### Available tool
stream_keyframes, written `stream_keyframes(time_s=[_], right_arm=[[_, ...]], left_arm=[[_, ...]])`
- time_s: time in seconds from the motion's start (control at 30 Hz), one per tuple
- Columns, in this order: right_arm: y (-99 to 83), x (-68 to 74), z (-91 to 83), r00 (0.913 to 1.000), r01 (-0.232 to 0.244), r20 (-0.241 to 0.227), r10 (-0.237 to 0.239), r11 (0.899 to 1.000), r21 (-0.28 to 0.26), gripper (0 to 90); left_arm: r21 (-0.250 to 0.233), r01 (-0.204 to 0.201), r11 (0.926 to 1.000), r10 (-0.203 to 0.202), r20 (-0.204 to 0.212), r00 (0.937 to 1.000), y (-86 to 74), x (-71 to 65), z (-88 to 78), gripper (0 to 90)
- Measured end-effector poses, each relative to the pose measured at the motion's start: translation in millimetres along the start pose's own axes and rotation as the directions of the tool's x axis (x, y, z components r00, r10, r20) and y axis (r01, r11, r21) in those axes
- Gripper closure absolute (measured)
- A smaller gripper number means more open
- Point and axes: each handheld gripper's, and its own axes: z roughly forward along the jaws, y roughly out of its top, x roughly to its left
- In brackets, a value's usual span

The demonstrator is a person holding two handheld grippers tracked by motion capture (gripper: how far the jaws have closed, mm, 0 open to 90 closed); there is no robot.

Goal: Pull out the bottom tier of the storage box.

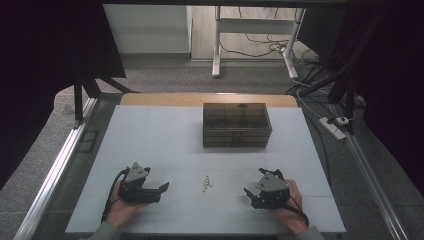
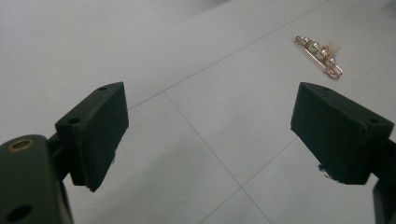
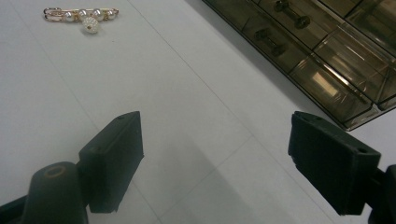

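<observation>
— How far along are you, going by the high view?

— Barely started, I'd say. My left gripper (image 1: 161, 189) and my right gripper (image 1: 248, 191) both rest low at the near edge of the surface (image 1: 150, 130), one to each side of the pearl pin (image 1: 206, 183), which lies flat between them and touches neither. The drawer box (image 1: 237, 125) stands well apart, toward the far side, and its drawers look pushed in.

— And from the left gripper view?

— My jaws stand wide apart with nothing between them, just bare surface. The pearl pin (image 2: 320, 55) lies ahead and to the right, beyond the jaw on that side. So this gripper is released and holds nothing.

— The right gripper view?

— Same story: jaws spread, empty. The pearl pin (image 3: 82, 16) sits far up at the left, out of reach of the jaws. The drawer box (image 3: 327, 51) runs along the upper right; I see small handles on its drawer fronts, and no drawer looks pulled out.

— So what is left?

— As I judge it, everything: the pin is not yet picked up and no drawer is open. I'd guess one gripper has to take the pin and the other a drawer handle, but nothing is in hand yet.
</observation>
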Motion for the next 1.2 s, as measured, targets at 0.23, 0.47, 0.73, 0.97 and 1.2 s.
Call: stream_keyframes(time_s=[0.23,0.47,0.73,0.97,1.2], right_arm=[[2.0,4.2,-0.2,0.9979,0.063,0.012,-0.063,0.998,0.009,18.5],[3.7,6.7,1.3,0.9923,0.123,0.014,-0.123,0.992,0.029,18.8],[4.9,10.5,2.4,0.9820,0.182,0.042,-0.184,0.982,0.048,19.4],[6.5,13.9,2.9,0.9671,0.241,0.069,-0.245,0.968,0.064,19.9],[7.2,18.1,4.0,0.9481,0.298,0.088,-0.306,0.950,0.091,20.4]], left_arm=[[0.001,-0.002,1.0000,0.002,0.002,1.0000,-0.2,0.1,-0.3,12.4],[0.002,0.000,1.0000,0.000,0.002,1.0000,-0.4,0.6,0.1,12.3],[0.005,0.000,1.0000,0.000,0.001,1.0000,-0.7,0.6,1.0,12.3],[0.008,-0.002,1.0000,0.002,0.000,1.0000,-1.0,0.7,1.5,12.3],[0.011,-0.001,0.9999,0.001,-0.001,1.0000,-1.0,1.1,2.4,12.3]])
